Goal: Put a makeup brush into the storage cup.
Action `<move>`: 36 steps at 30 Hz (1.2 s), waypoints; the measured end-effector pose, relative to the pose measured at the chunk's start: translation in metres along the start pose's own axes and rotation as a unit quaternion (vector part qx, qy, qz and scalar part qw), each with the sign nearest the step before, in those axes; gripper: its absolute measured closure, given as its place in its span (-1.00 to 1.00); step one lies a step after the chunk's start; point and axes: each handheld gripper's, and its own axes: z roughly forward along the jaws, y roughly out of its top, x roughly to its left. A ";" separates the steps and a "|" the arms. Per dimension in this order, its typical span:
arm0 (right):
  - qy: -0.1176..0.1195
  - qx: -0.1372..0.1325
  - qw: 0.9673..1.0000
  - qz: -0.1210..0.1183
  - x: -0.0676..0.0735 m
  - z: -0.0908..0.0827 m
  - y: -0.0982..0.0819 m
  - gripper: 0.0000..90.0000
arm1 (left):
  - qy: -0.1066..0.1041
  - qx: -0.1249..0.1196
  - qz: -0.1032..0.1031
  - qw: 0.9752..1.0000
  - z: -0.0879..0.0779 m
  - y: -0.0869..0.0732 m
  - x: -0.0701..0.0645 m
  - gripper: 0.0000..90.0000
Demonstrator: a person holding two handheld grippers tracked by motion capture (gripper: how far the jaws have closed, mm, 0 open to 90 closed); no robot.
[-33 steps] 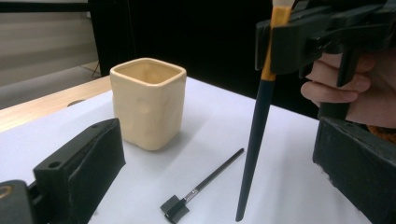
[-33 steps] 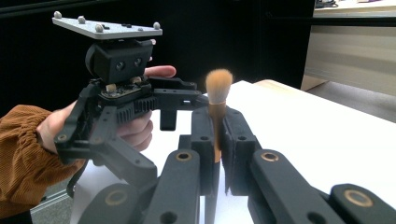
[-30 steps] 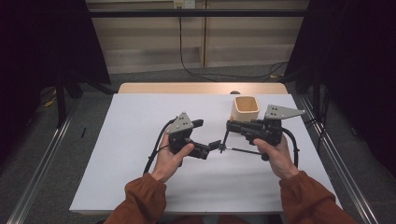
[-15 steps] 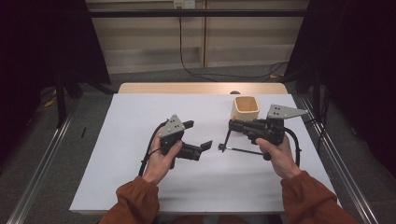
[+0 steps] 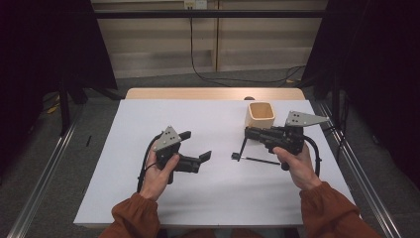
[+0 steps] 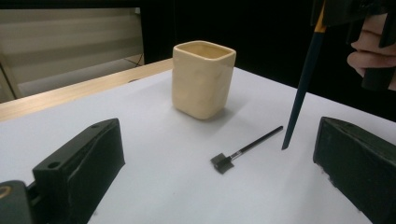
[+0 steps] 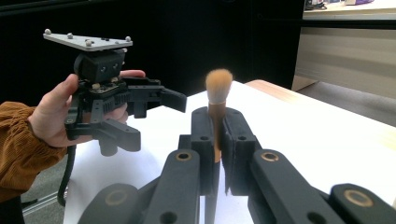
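right gripper [image 7: 215,135]: jaws pinching fluffy brush [image 7: 218,88] upright, near table's [image 5: 148,208] right edge | left gripper [image 6: 219,186]: spread, empty, left of centre | advice: likely drop brush handle-first into cup [image 5: 261,114] by far right edge, keep vertical | count: two brushes, flat brush [image 5: 255,159] lying on the sheet; one cup

White-topped table [image 5: 148,198] under my claws, wooden strip along its far edge. On it: square cream ceramic cup [image 5: 260,114] near the far right; small flat-headed black brush [image 6: 243,151] lying just before it.
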 end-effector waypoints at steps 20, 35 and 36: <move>-0.016 0.000 1.000 0.007 -0.006 -0.007 0.000 0.87 | 0.056 0.009 -0.006 0.998 -0.041 -0.030 0.010 -0.96; -0.044 -0.008 0.999 0.007 -0.018 -0.022 0.004 0.87 | 0.102 0.012 -0.014 0.995 -0.080 -0.062 0.011 -0.95; -0.048 -0.010 0.999 0.009 -0.019 -0.024 0.004 0.87 | 0.103 0.012 -0.014 0.995 -0.081 -0.063 0.013 -0.95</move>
